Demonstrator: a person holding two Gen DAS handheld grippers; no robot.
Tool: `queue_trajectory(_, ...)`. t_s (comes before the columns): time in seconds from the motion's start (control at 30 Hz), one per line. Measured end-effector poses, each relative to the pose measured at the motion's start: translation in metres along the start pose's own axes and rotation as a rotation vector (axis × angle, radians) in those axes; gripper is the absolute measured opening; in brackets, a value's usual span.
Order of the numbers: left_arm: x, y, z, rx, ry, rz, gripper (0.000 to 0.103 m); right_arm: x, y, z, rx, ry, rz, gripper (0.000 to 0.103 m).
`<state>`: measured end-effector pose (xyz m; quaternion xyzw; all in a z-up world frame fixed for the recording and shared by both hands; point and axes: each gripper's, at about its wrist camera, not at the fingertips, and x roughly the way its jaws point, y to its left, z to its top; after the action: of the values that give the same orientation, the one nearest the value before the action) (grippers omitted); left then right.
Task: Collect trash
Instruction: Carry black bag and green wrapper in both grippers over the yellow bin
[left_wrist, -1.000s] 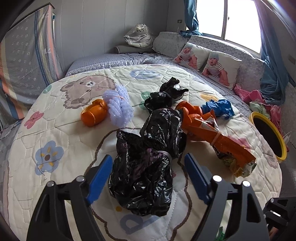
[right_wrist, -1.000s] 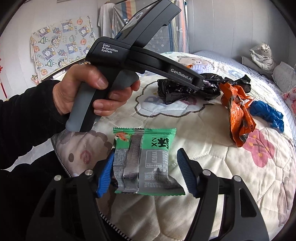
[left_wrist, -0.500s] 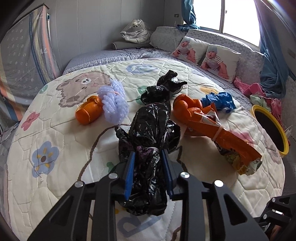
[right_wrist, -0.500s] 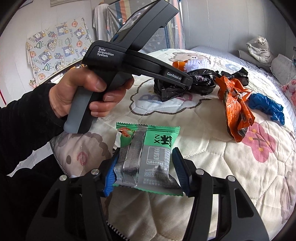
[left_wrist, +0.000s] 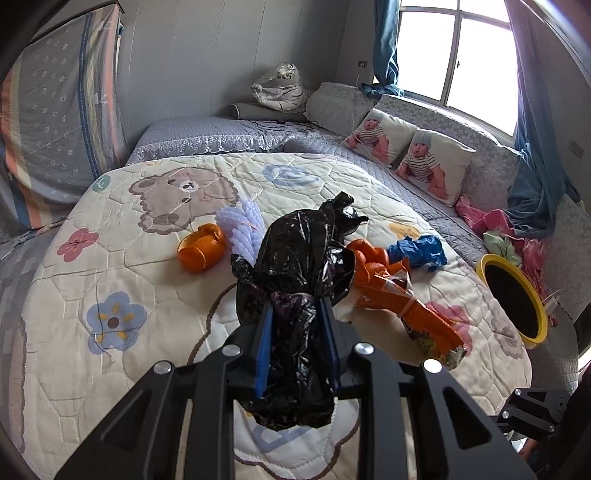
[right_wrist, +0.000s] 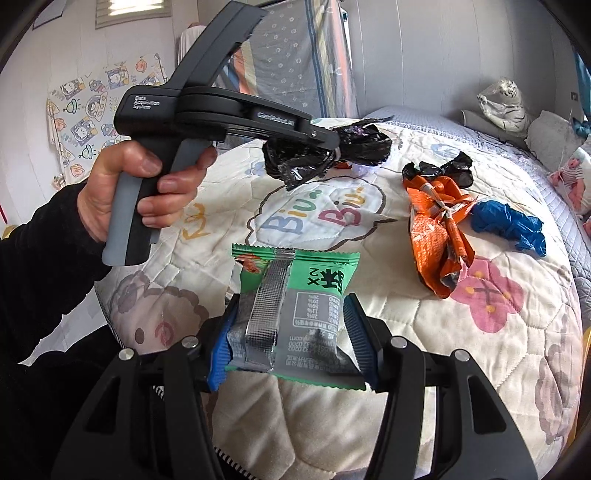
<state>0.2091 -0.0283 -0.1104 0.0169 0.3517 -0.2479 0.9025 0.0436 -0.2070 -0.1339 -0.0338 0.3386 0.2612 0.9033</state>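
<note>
Lifted since a moment ago — the black bag now hangs clear of the quilt, pinched at its tied neck by the left gripper.
The right gripper clamps a green snack wrapper between narrowed blue pads — an orange wrapper and blue glove lie on the quilt, near the yellow-rimmed bin.

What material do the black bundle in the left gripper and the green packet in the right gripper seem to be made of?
The black bundle looks like thin plastic film, glossy: it is crumpled into many small creases that catch the light. The green packet looks like printed plastic-foil laminate: a matte green face, a silvery embossed seam down the back and crimped ends. Neither can be confirmed by look alone.
</note>
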Motion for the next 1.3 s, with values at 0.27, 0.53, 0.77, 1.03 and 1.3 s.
queue_trajectory(0.27, -0.007, 0.007, 0.003, -0.036, -0.012, -0.015, 0.023, -0.014, -0.008, 0.006, 0.008, -0.040, -0.032, 0.052)
queue_trajectory(0.53, -0.011, -0.002, 0.012, -0.038, -0.031, -0.032, 0.023, -0.036, -0.027, 0.011, 0.039, -0.089, -0.085, 0.052)
queue_trajectory(0.77, -0.007, -0.020, 0.027, -0.029, -0.040, -0.055, 0.023, -0.056, -0.046, 0.012, 0.066, -0.126, -0.142, 0.052)
queue_trajectory(1.03, 0.013, -0.058, 0.052, 0.002, -0.042, -0.106, 0.023, -0.078, -0.085, 0.009, 0.126, -0.161, -0.208, 0.052)
queue_trajectory(1.3, 0.044, -0.117, 0.078, 0.072, -0.019, -0.191, 0.023, -0.106, -0.131, -0.002, 0.205, -0.182, -0.330, 0.052)
